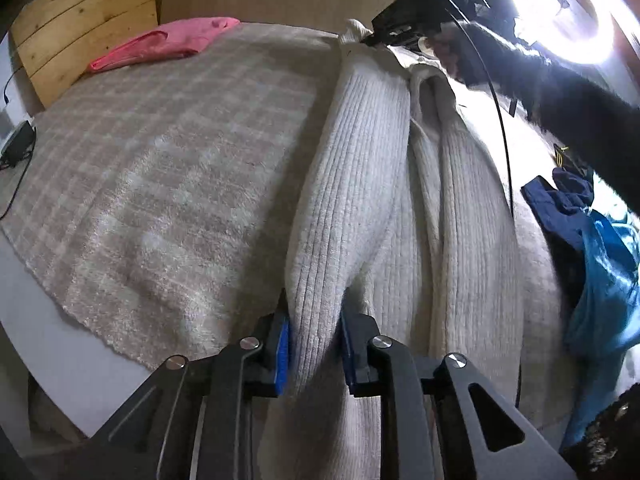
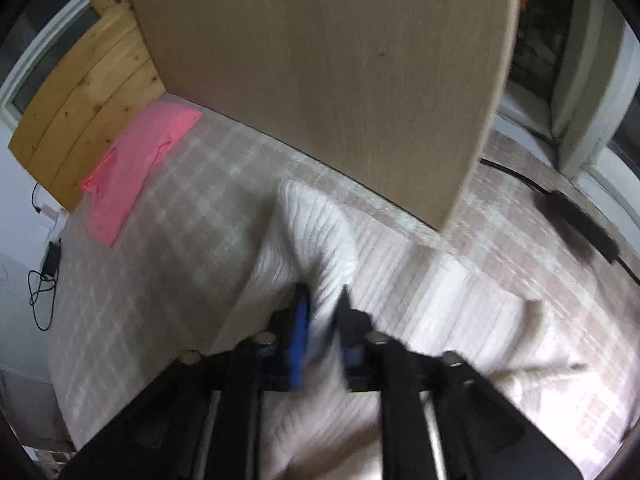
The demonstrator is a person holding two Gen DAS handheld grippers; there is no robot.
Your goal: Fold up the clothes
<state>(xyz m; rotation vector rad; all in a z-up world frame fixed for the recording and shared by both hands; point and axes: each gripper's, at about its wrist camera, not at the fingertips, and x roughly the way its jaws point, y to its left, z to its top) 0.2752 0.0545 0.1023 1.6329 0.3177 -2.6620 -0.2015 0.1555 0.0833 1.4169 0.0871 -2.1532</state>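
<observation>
My left hand-held gripper (image 1: 314,344) and right hand-held gripper (image 2: 322,328) each clamp a fold of the white ribbed sweater (image 1: 360,184), stretched over the plaid blanket (image 1: 168,168) on the bed.

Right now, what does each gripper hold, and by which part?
Both hold the white ribbed sweater: left gripper clamps a lengthwise fold, right gripper a bunched fold at the far end.
</observation>
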